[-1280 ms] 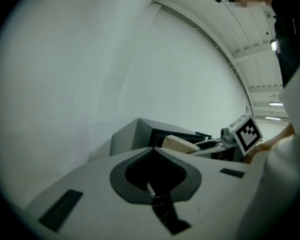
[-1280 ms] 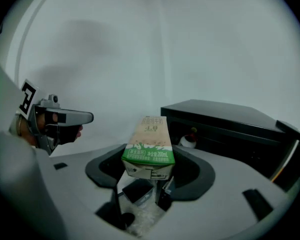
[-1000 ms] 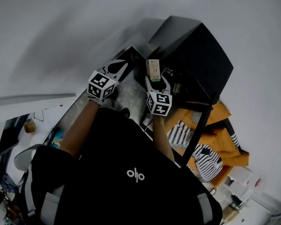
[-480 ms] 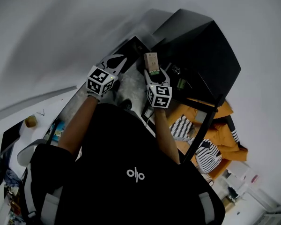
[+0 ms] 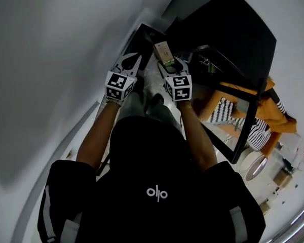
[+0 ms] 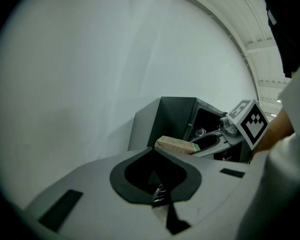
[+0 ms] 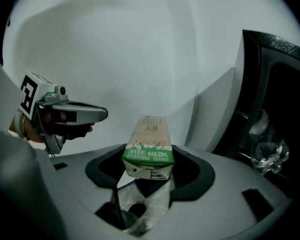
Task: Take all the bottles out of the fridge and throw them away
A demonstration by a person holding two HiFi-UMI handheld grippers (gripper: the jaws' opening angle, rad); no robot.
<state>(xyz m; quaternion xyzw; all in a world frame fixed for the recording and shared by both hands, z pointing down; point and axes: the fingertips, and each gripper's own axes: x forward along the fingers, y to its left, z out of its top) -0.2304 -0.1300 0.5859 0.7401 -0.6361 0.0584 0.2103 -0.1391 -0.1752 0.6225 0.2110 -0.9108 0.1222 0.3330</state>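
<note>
while the right hand-held gripper (image 7: 148, 160) clamps a small green-and-beige carton (image 7: 149, 141) by its near end, the carton juts out in front of the person toward the open black fridge (image 5: 228, 29). the left hand-held gripper (image 6: 154, 156) hangs near beside it, its jaws together with nothing between them.
</note>
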